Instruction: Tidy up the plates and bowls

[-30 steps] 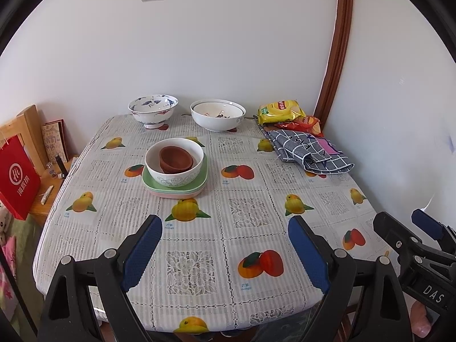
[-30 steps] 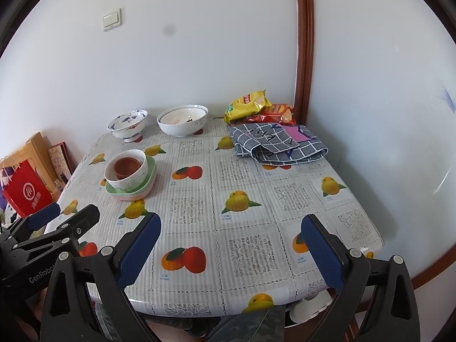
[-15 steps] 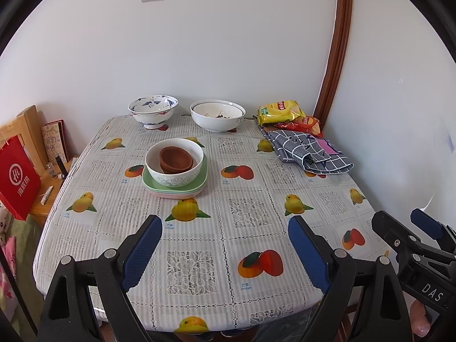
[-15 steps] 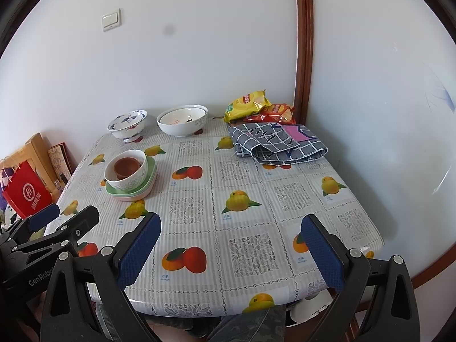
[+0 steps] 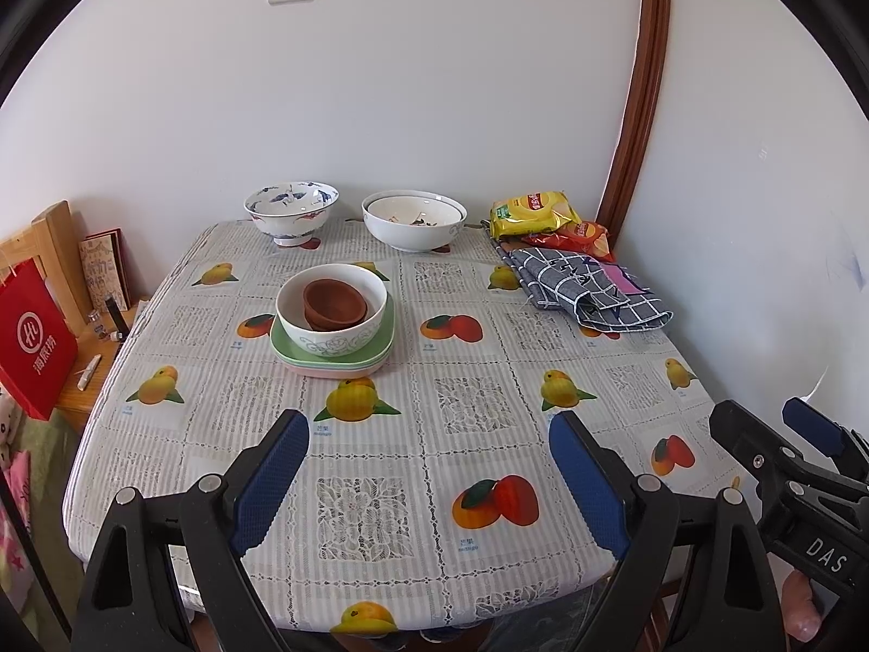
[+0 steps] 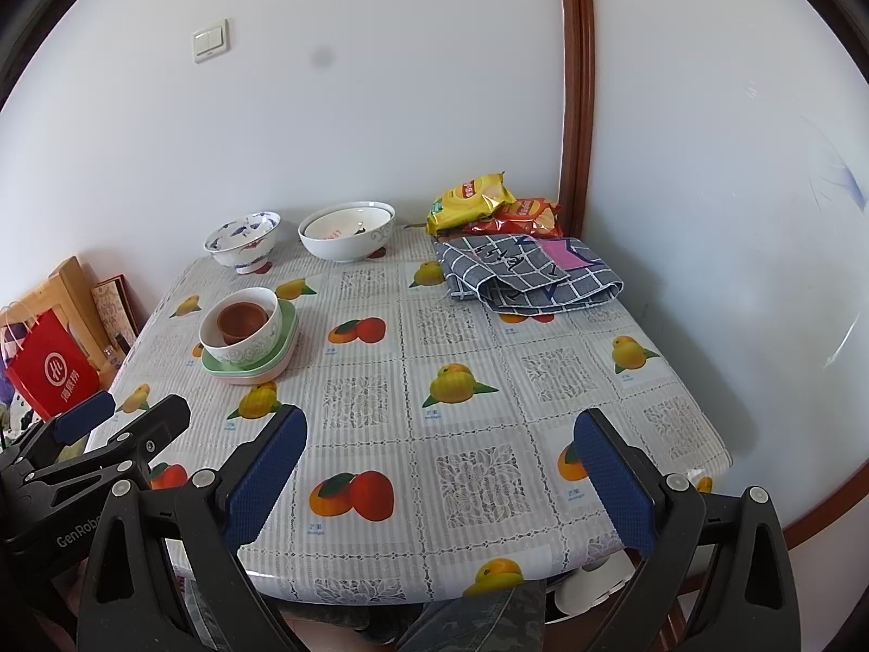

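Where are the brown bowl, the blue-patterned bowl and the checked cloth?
brown bowl (image 5: 332, 301), left wrist view, on its inner hollow.
blue-patterned bowl (image 5: 292, 215), left wrist view, on its outer wall.
checked cloth (image 6: 521, 271), right wrist view, on its folded top.

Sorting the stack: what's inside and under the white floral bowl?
Inside the white floral bowl sit brown bowls, apparently two nested. Under it: stacked green plates over a pink one; the exact count is hidden.

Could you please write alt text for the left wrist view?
The open left gripper hovers over a fruit-print table facing a white bowl holding a brown bowl, stacked on plates. Two more bowls stand behind.
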The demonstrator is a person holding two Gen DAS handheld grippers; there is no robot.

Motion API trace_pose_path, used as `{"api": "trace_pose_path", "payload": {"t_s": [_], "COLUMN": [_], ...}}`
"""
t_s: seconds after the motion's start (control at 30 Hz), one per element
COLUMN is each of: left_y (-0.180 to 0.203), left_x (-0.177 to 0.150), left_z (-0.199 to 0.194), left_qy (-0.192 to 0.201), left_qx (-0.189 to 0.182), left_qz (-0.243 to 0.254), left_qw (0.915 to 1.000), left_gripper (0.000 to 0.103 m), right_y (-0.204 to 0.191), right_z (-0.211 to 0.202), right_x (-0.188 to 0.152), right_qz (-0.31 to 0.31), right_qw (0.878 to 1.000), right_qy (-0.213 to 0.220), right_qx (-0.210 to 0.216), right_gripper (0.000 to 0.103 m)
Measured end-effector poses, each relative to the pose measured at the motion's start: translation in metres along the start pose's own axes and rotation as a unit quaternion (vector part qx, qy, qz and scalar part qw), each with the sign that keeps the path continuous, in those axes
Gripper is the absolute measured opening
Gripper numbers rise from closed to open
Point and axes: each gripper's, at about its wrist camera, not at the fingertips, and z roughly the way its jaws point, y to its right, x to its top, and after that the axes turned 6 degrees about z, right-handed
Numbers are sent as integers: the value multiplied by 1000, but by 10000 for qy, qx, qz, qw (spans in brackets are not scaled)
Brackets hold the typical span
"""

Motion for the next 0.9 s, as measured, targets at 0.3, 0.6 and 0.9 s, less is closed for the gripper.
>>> {"api": "trace_pose_path", "payload": {"t_s": [0.3,0.6,0.9], "left_y": [0,2,1], "left_x": [0,0,0], "left_z": [0,-1,-1], "left_qy": [2,1,-7], "left_qx": [6,33,32], "left_qz": [0,6,18], "left_qw": [10000,10000,10000], "left_gripper": [90,90,90], "right_y": [0,-1,-1], "right_z": [0,-2,-3], "right_x": [0,-1,-1], "right_qz": [-5,3,11], "right_qw": [10000,10000,10000], "right_qy": [2,16,25], "right_qx": [-5,-2,10], "right_gripper": [98,98,98]}}
